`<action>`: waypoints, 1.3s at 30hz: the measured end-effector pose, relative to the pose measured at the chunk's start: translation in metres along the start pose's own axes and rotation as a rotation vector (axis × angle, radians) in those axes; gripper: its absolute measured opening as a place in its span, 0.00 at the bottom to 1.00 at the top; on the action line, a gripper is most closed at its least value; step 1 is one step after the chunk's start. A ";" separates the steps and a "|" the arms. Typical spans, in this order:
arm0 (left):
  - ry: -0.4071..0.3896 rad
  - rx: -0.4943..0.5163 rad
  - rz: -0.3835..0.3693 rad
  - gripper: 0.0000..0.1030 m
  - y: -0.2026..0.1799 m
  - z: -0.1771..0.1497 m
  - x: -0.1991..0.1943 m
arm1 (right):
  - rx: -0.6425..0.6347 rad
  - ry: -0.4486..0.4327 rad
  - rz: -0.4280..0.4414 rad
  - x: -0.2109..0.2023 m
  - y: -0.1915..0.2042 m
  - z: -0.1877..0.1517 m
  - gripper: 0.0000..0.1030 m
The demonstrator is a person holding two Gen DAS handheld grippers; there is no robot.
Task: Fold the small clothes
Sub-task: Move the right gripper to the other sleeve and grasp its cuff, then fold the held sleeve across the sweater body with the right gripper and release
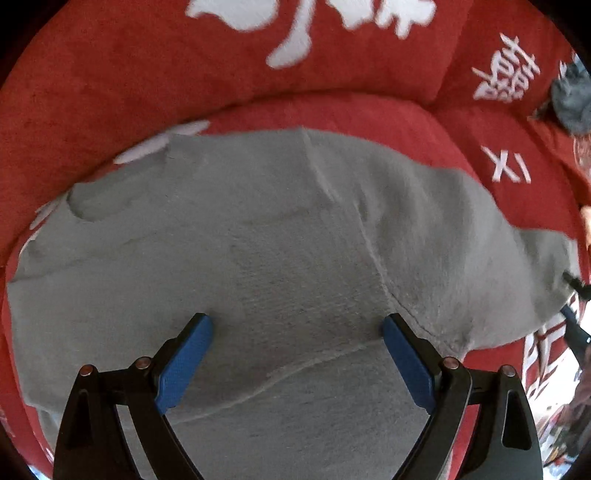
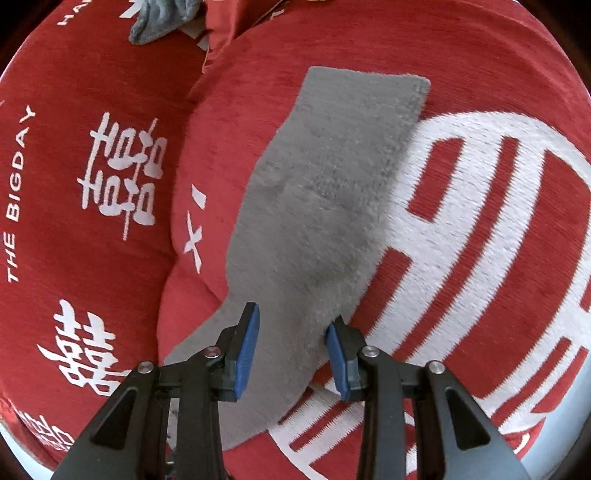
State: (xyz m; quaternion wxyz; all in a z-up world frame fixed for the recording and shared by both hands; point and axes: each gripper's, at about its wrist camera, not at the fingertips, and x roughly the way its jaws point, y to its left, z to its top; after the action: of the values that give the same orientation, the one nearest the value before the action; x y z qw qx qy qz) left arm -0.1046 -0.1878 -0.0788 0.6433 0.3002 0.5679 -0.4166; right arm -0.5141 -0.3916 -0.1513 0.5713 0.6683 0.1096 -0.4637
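A grey sock (image 1: pixel 280 240) lies flat on a red cushion (image 1: pixel 332 110) with white characters. In the left wrist view my left gripper (image 1: pixel 297 326) is wide open just above the sock's near part, its blue pads either side of a ribbed patch. In the right wrist view the same grey sock (image 2: pixel 314 206) stretches away from me, its far end squared off. My right gripper (image 2: pixel 293 323) is open, its jaws straddling the sock's near end, the right pad at the sock's edge.
The red cushion (image 2: pixel 480 240) carries a large white emblem. A second red cushion (image 2: pixel 92 184) with white characters lies to the left. A crumpled grey-blue cloth (image 2: pixel 162 18) lies at the far end; it also shows in the left wrist view (image 1: pixel 572 99).
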 end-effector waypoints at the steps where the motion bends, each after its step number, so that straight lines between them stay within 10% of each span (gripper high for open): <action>1: -0.008 0.012 -0.002 0.91 -0.003 0.000 -0.001 | 0.008 -0.005 0.012 0.000 0.000 0.002 0.38; 8: 0.003 0.030 -0.048 0.91 -0.004 -0.008 -0.011 | 0.054 0.003 0.056 0.004 -0.002 0.006 0.40; 12: -0.009 0.020 -0.053 0.91 0.014 -0.014 -0.026 | 0.114 0.057 0.070 0.009 -0.004 0.005 0.06; 22: -0.029 -0.091 -0.079 0.91 0.076 -0.028 -0.042 | -0.089 0.140 0.267 0.006 0.082 -0.007 0.06; 32: -0.133 -0.188 -0.039 0.91 0.148 -0.050 -0.078 | -0.594 0.333 0.429 0.036 0.253 -0.149 0.07; 39: -0.134 -0.324 -0.011 0.91 0.220 -0.077 -0.082 | -0.902 0.523 0.310 0.088 0.288 -0.284 0.10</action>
State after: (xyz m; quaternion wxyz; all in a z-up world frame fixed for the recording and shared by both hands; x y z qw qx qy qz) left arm 0.0513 -0.0019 -0.0311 0.7171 0.1610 0.5854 -0.3422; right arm -0.1315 -0.2727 -0.0498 0.8167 0.4583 0.3362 -0.0991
